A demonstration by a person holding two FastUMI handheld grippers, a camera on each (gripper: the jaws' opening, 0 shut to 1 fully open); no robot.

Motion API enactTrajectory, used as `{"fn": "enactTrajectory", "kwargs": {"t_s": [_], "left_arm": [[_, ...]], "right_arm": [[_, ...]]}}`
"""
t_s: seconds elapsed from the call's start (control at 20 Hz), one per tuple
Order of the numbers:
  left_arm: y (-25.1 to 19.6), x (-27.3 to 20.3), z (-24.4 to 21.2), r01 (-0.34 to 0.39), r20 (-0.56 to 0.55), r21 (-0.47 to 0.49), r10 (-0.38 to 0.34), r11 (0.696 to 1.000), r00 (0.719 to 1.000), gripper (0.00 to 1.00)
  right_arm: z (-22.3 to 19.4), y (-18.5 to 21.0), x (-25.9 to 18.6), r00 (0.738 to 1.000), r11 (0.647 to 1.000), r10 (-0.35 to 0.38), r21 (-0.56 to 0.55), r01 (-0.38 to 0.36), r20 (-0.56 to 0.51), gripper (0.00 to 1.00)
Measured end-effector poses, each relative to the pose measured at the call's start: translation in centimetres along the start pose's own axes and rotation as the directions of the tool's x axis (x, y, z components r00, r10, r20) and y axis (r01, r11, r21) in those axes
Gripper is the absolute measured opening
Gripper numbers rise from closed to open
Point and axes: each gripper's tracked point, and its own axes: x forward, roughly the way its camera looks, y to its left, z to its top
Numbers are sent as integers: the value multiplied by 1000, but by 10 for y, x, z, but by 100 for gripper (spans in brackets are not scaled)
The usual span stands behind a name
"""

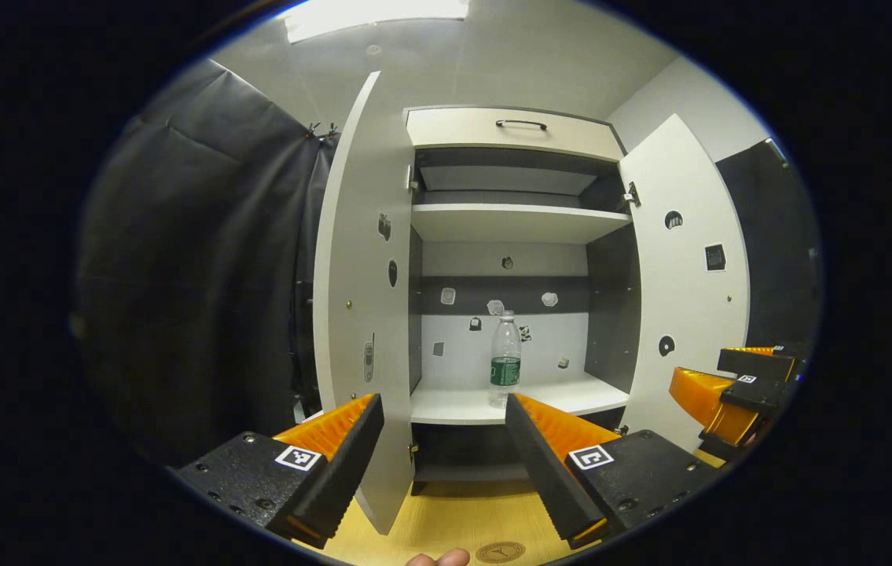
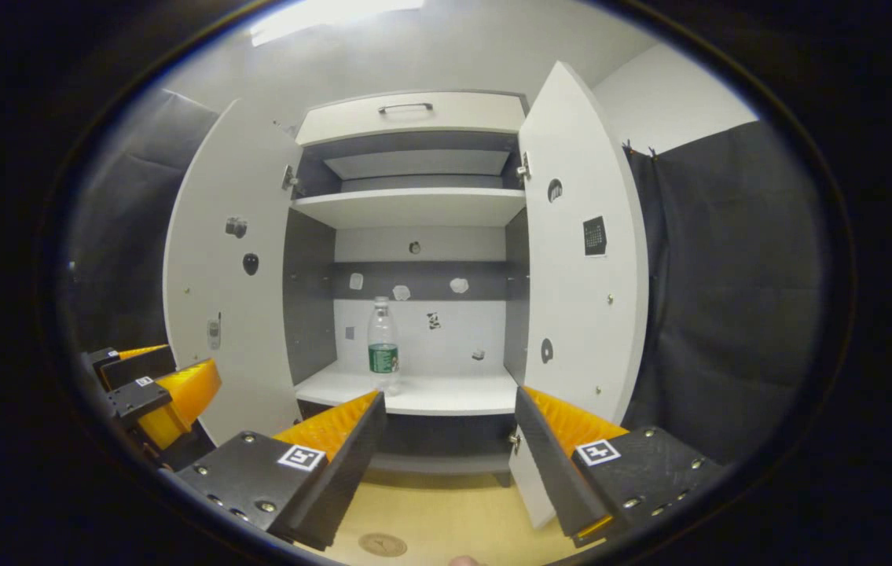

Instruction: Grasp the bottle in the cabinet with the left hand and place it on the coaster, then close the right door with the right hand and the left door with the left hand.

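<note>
Bottle (image 1: pixel 505 358): one, clear plastic, green label band, pale cap, upright on the white lower shelf (image 1: pixel 461 405) of the cabinet (image 1: pixel 514 130), near its front edge. Two flat white doors, left door (image 1: pixel 357 314) and right door (image 1: pixel 689 291), stand open. One round brown coaster (image 1: pixel 500 552) lies on the wood-grain tabletop (image 1: pixel 453 519). Left gripper (image 1: pixel 444 428) and right gripper (image 2: pixel 449 428): fingers spread, holding nothing, ridged inner faces.

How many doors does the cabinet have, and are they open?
2, both swung open: the left door and the right door, either side of the shelf with the bottle.
</note>
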Motion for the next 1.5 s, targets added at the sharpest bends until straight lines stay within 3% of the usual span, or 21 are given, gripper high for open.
{"fn": "enactTrajectory", "kwargs": {"t_s": [0.5, 1.0, 1.5], "left_arm": [[-16, 43, -15, 30, -33, -23, -31, 999, 999, 99], [-54, 148, -8, 91, 6, -9, -91, 996, 996, 98], [-96, 247, -24, 163, -19, -56, -164, 985, 986, 98]], "right_arm": [[-4, -3, 9, 1000, 1000, -2, -4, 2, -16, 100], [-11, -12, 20, 999, 1000, -25, -12, 24, -45, 100], [-21, -24, 32, 995, 998, -64, -28, 62, -81, 100]]}}
